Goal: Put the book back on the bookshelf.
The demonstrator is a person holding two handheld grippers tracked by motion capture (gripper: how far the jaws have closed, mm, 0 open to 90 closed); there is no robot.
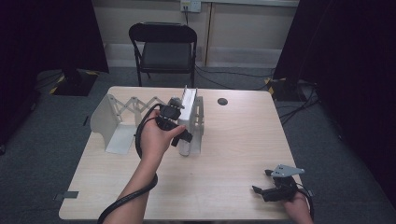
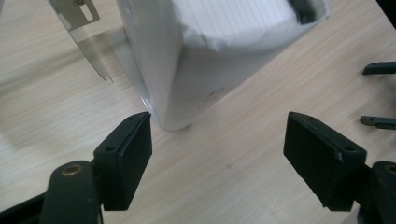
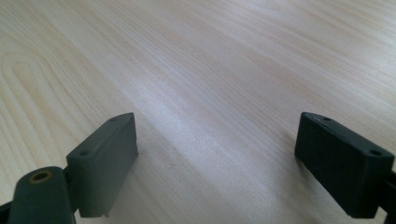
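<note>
A white, extendable metal rack (image 1: 112,122) with scissor links stands on the left half of the wooden table (image 1: 233,140). A thick white book or folder (image 1: 190,108) stands upright at the rack's right end. In the left gripper view its lower corner (image 2: 187,70) sits just beyond the left jaw, with lined pages showing on top. My left gripper (image 1: 183,140) (image 2: 219,123) is at that corner, open, and its pads do not press on the book. My right gripper (image 1: 261,180) (image 3: 217,123) rests near the table's front right corner, open over bare wood.
A thin metal strip of the rack (image 2: 84,28) hangs left of the book. A round cable hole (image 1: 222,101) lies in the table's far side. A black folding chair (image 1: 163,46) stands behind the table. Cables trail on the floor at the right.
</note>
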